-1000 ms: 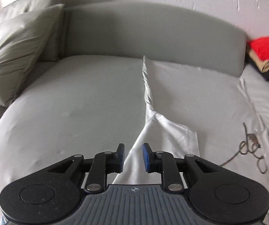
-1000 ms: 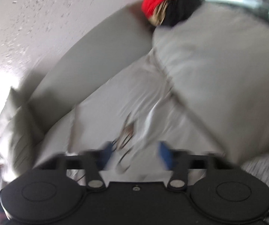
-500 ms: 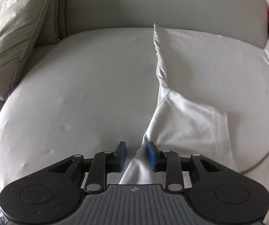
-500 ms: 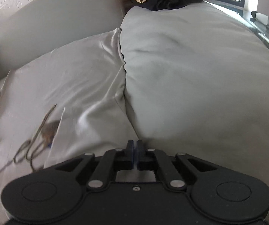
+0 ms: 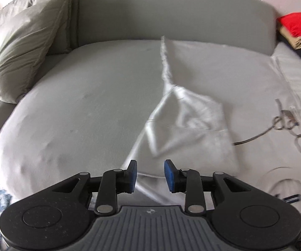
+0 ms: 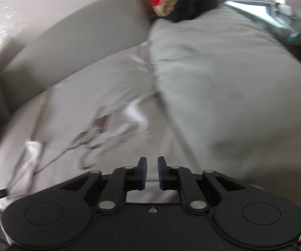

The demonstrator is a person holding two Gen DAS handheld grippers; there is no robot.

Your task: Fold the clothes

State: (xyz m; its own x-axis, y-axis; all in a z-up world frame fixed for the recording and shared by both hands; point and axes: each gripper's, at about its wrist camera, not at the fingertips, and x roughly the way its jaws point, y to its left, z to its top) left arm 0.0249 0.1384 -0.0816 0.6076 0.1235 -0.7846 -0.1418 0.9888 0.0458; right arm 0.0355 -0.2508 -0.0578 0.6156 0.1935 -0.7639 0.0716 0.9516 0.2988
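Observation:
A white garment (image 5: 192, 123) lies spread on the grey sofa seat (image 5: 83, 108), one corner folded over into a flap. Its grey drawstring (image 5: 284, 121) curls on the cloth at the right. My left gripper (image 5: 150, 173) hovers over the garment's near edge, blue pads apart and nothing pinched between them. In the right wrist view, the right gripper (image 6: 151, 172) hangs above the same white garment (image 6: 119, 108), near the drawstring (image 6: 87, 144). Its jaws are opening, with a narrow gap and no cloth between the pads.
A pile of red, tan and black clothes (image 5: 297, 29) (image 6: 181, 0) sits at the sofa's back right corner. Two pillows (image 5: 20, 48) lean at the left. A big grey cushion (image 6: 234, 87) lies right of the garment, with a glass table (image 6: 297, 31) beyond it.
The cloth ridge that ran up between the left pads has dropped into a folded flap, and those pads stand wider. The right pads, pressed together half a second ago, have parted slightly.

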